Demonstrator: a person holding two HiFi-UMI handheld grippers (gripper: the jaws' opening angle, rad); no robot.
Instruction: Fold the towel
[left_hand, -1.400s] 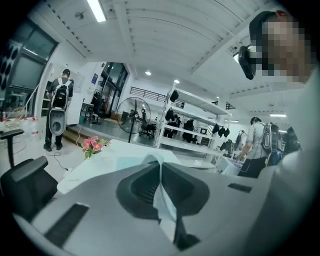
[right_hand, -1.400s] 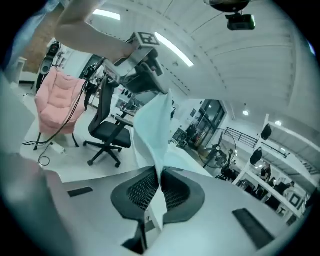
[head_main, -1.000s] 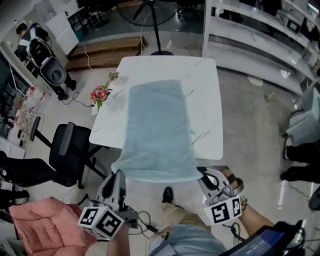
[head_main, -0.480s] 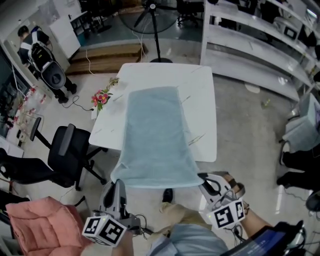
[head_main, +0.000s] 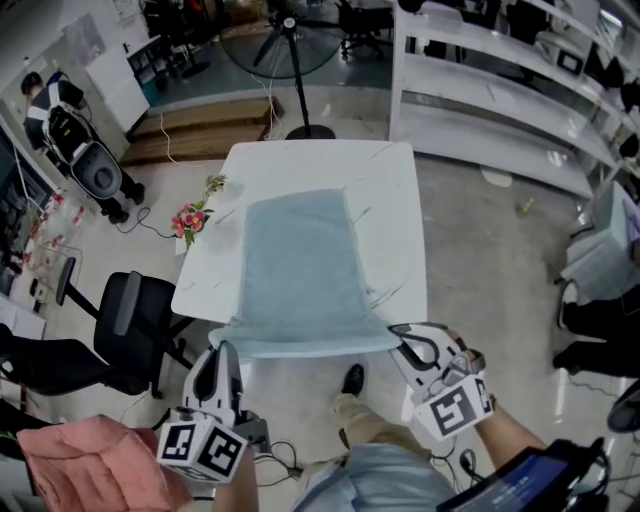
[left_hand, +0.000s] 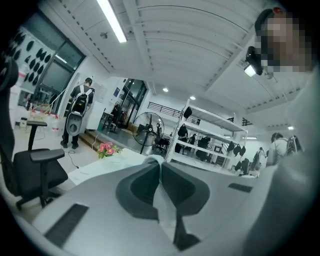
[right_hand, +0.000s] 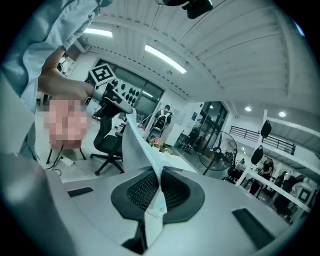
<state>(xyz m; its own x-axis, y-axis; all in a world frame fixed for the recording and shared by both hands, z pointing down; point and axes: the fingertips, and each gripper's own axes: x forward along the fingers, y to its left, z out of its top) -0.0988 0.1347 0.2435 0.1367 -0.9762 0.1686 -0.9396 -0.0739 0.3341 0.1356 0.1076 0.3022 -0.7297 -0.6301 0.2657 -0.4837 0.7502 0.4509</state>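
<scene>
1. Closest to the person, the left tool (head_main: 222, 352) is clamped shut on the near left corner of the towel (head_main: 300, 265). In the left gripper view a thin strip of pale cloth runs down the seam between the closed jaws and pokes out past their tips.
2. The right tool (head_main: 402, 335) pinches the near right corner the same way. Its own view shows the cloth squeezed between the ribbed pads, with a hemmed end sticking out at the back of the jaws.
3. Between the two tools the towel's near edge is pulled into a straight, taut line, held in the air just past the near edge of the worktop (head_main: 395, 200). In the right gripper view that edge climbs from the jaws toward the left tool.
4. Beyond the held edge, the rest of the pale blue-green towel lies flat and lengthwise down the middle of the white worktop. Its far end stops short of the far edge, and bare strips show on both sides.
5. A bunch of pink flowers (head_main: 195, 215) sits just beside the worktop's left edge.
6. On the floor to the left stand a black office chair (head_main: 135, 310) and, nearer, a pink cushion (head_main: 80, 460).
7. Farthest off are a standing fan (head_main: 290, 40) and long white shelves (head_main: 480, 100).
</scene>
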